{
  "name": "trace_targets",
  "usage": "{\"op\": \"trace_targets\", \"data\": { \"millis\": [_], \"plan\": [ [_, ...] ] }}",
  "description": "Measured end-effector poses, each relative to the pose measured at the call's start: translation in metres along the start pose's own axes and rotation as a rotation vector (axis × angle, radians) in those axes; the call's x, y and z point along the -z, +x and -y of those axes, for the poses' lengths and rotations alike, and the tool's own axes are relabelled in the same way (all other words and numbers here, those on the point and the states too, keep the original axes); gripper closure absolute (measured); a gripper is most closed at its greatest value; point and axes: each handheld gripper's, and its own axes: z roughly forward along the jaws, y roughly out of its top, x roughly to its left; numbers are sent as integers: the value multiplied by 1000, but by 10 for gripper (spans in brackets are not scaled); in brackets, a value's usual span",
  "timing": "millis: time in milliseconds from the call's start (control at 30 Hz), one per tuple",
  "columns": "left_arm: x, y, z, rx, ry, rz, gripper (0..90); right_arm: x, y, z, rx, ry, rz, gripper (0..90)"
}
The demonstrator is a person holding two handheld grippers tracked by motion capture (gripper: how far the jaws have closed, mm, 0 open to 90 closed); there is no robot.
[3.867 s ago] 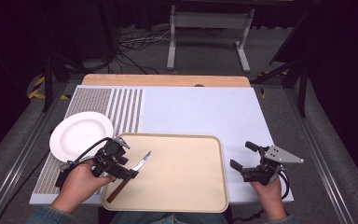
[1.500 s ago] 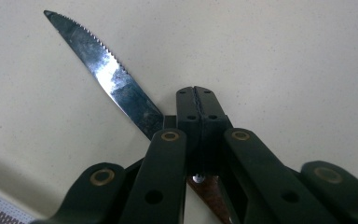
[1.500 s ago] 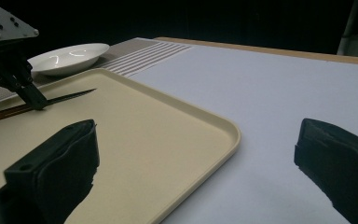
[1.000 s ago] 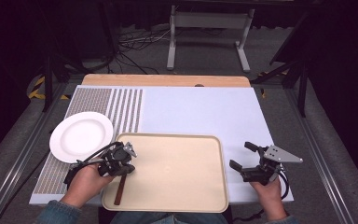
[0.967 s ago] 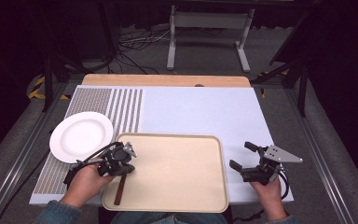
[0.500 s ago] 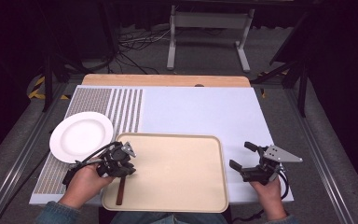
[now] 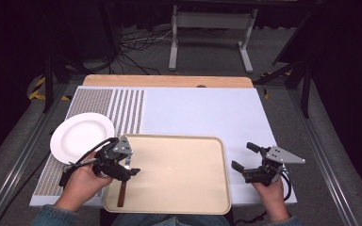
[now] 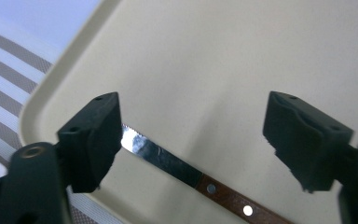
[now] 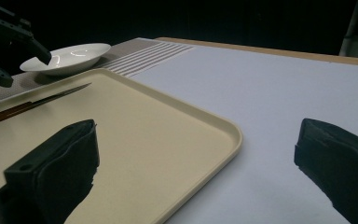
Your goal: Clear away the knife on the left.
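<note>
On beige plastic tray (image 7: 179, 174) — wooden-handled steak knife (image 8: 191, 175), released by left gripper (image 8: 191, 140), jaws just opening; right gripper (image 9: 196, 163) open, empty — round white plate (image 7: 81, 136) nearby, striped mat (image 7: 122, 108).

We find the knife (image 7: 122, 192) in the tray (image 7: 179, 188) (along its left edge), the plate (image 7: 81, 136) just beyond the tray's far-left corner.

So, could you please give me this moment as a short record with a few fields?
knife: lies flat on the tray, at its left edge, brown handle toward the person, blade away
left gripper: above the knife, jaws have just been opening, nothing gripped
right gripper: open, held over the white mat right of the tray
plate: white, left of the tray, on the striped part of the mat
</note>
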Motion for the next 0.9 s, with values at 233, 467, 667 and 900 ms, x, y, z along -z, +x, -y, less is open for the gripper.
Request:
{"op": "trace_targets", "data": {
  "millis": [233, 467, 667, 900],
  "plan": [
    [15, 2, 3, 23, -112, 39, 115, 1, 0, 0, 1, 2, 1, 5],
    [25, 4, 9, 48, -191, 58, 84, 2, 0, 0, 1, -4, -1, 5],
    [34, 5, 20, 48, -292, 68, 76, 2, 1, 0, 10, -21, -14, 5],
    [48, 10, 39, 81, -406, 65, 51, 3, 2, -2, 32, -25, -18, 6]
  ]
}}
